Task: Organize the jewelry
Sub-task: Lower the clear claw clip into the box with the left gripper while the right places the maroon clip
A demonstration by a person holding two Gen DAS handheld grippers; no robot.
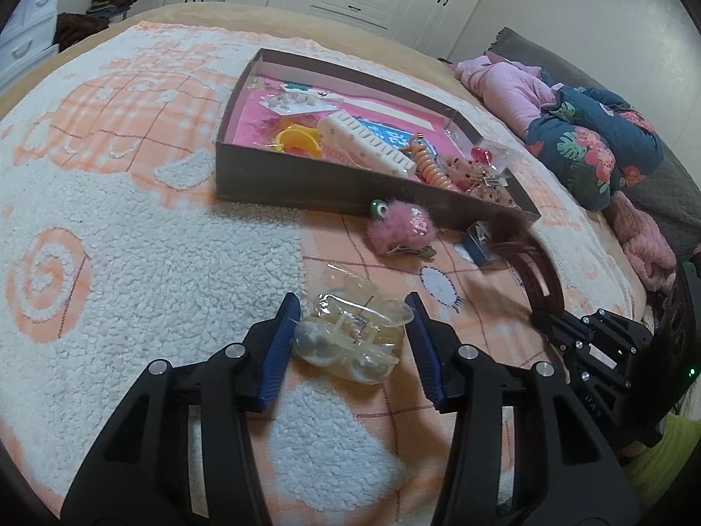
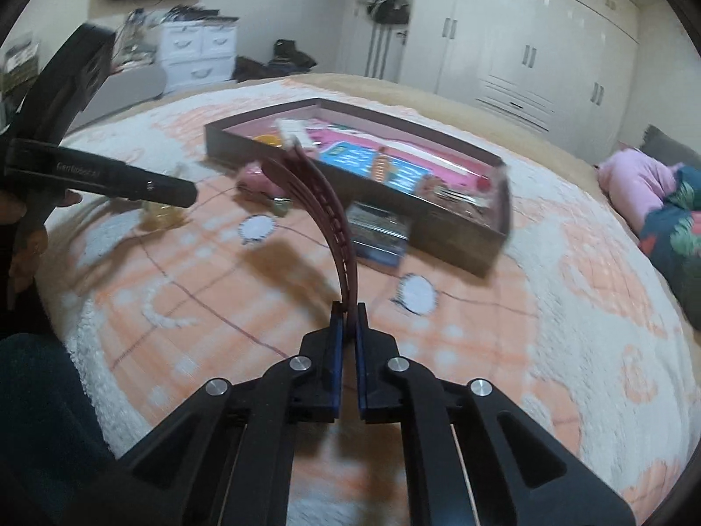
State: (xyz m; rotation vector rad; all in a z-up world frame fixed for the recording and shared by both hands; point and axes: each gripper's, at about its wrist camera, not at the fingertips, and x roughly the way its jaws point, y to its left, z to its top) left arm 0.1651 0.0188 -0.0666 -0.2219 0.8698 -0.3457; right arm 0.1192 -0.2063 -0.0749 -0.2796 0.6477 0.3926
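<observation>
My left gripper (image 1: 352, 307) is open, its blue pads on either side of a clear hair claw in a plastic bag (image 1: 350, 335) lying on the blanket. My right gripper (image 2: 349, 311) is shut on one end of a dark red headband (image 2: 326, 206), which arches up and away above the blanket. It also shows at the right of the left wrist view (image 1: 541, 271). A dark shallow box (image 1: 306, 184) with a pink lining holds several hair accessories. A pink fluffy clip (image 1: 401, 230) and a small blue packet (image 1: 477, 243) lie in front of the box.
The bed carries a white and orange fleece blanket (image 1: 131, 228). A pile of pink and floral clothes (image 1: 582, 131) lies at the right. White wardrobes (image 2: 525, 44) and a drawer unit (image 2: 197, 57) stand behind the bed. The left gripper's body (image 2: 100, 175) crosses the right wrist view's left side.
</observation>
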